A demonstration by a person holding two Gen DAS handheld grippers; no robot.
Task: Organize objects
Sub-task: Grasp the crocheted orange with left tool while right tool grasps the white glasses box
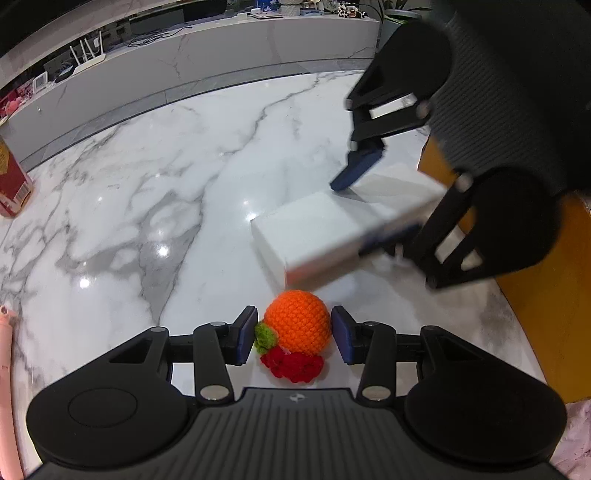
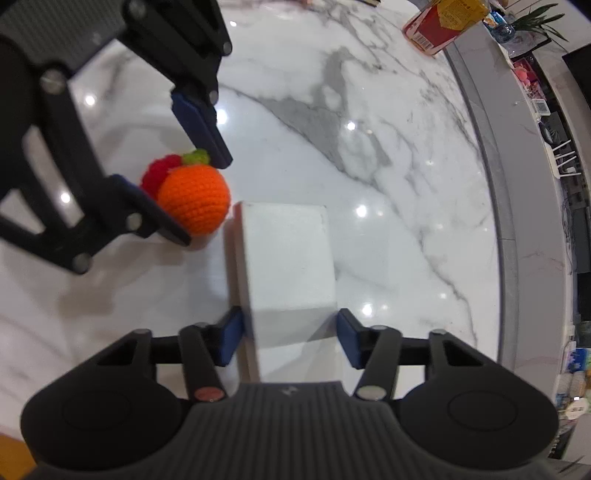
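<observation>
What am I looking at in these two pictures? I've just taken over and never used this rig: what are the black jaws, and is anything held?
No robot arm here: a person holds a two-finger gripper in each hand, each carrying a fisheye camera that looks along its fingers.

Left-wrist picture: the left gripper straddles a crocheted orange on the marble table, jaws open, nothing gripped.

Right-wrist picture: the right gripper straddles a white box. One pad looks close to the box, the other stands apart, so it isn't clamped.

Each gripper also shows in the other's picture. A red carton stands farther off.
</observation>
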